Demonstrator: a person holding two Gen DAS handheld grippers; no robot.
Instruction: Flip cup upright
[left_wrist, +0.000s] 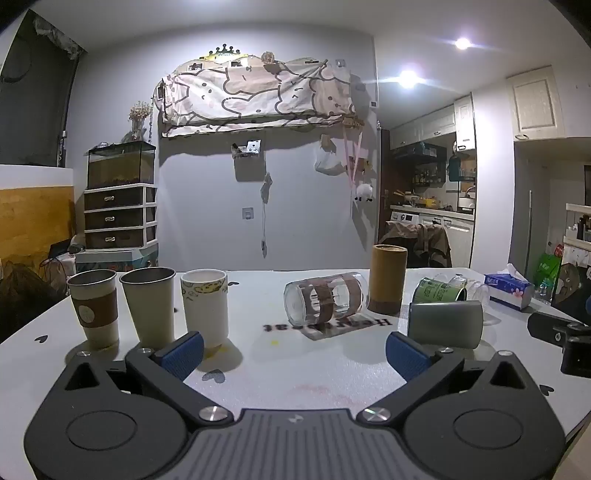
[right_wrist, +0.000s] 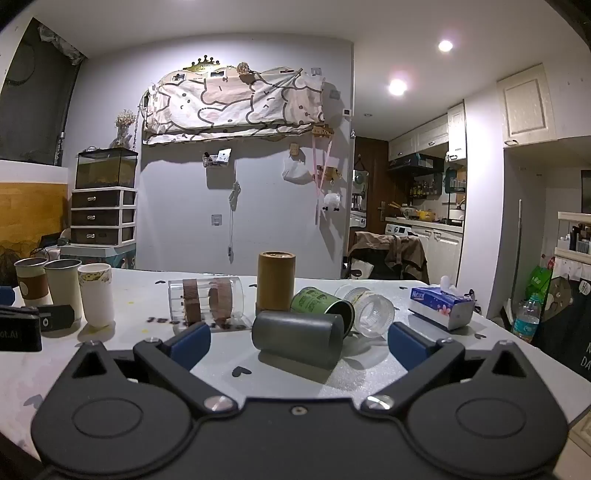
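The dark grey cup (right_wrist: 298, 341) lies on its side on the white tabletop (right_wrist: 280, 373), its smooth matte wall turned toward the right wrist camera and its long axis running roughly left to right. In the left wrist view the same grey cup (left_wrist: 445, 323) sits just past the right blue pad, again lying flat. Behind it, touching or nearly so, a green printed can (right_wrist: 321, 306) lies on its side with its dark mouth facing forward, and a ribbed clear glass (right_wrist: 371, 312) lies tipped beside that. A clear glass with brown bands (right_wrist: 205, 299) also lies on its side further left, and a tall tan cylinder (right_wrist: 276, 281) stands upright behind the fallen ones.

The right tongs (right_wrist: 299, 343) are spread wide, blue pads well apart on either side of the grey cup, holding nothing; I cannot tell whether either pad touches it. The left tongs (left_wrist: 293, 350) are likewise spread wide and grip nothing, with bare tabletop between the pads. The left blue pad sits just in front of a white patterned paper cup (left_wrist: 205, 306), which stands upright in a row with a plain metal cup (left_wrist: 149, 304) and a sleeved metal cup (left_wrist: 95, 308). A blue tissue box (right_wrist: 441, 308) rests near the tabletop's right edge.
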